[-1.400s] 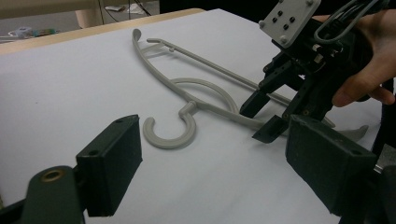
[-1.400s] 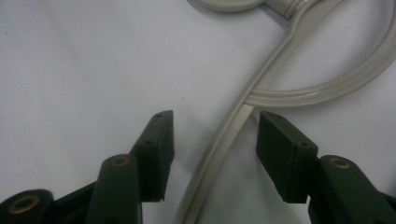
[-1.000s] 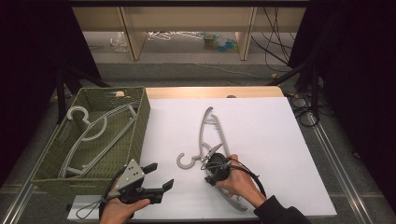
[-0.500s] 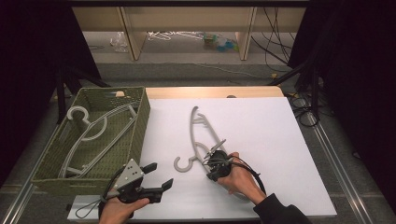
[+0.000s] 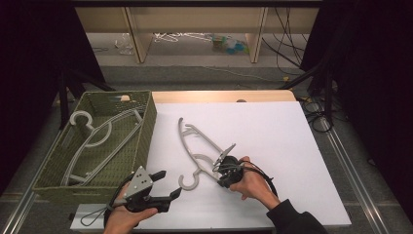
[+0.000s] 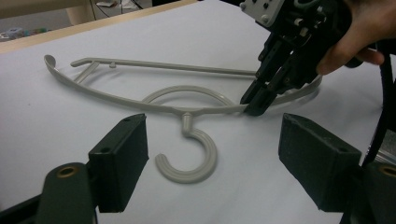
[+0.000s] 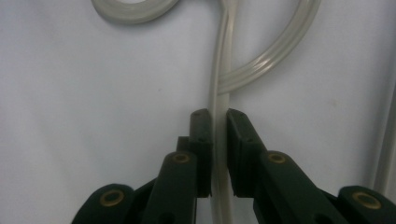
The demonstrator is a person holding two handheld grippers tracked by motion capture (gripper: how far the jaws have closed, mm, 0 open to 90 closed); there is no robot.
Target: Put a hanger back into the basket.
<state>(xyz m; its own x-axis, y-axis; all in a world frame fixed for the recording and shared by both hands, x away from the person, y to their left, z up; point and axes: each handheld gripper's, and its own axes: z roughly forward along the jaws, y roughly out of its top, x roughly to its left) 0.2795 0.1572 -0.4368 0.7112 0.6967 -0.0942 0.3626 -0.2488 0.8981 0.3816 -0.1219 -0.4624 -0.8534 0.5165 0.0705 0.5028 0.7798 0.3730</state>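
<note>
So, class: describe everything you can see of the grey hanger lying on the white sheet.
The hanger looks like pale grey plastic: a round hook, curved shoulders with an inner loop, and a straight bar with a small peg. It lies flat on the white sheet, right of the basket. The right gripper is shut on its shoulder arm beside the hook.

We count three grey hangers: one (image 5: 202, 146) on the white tabletop (image 5: 272, 131), two (image 5: 97, 139) inside the woven basket (image 5: 146, 122) at its left edge; one basket, two grippers
</note>
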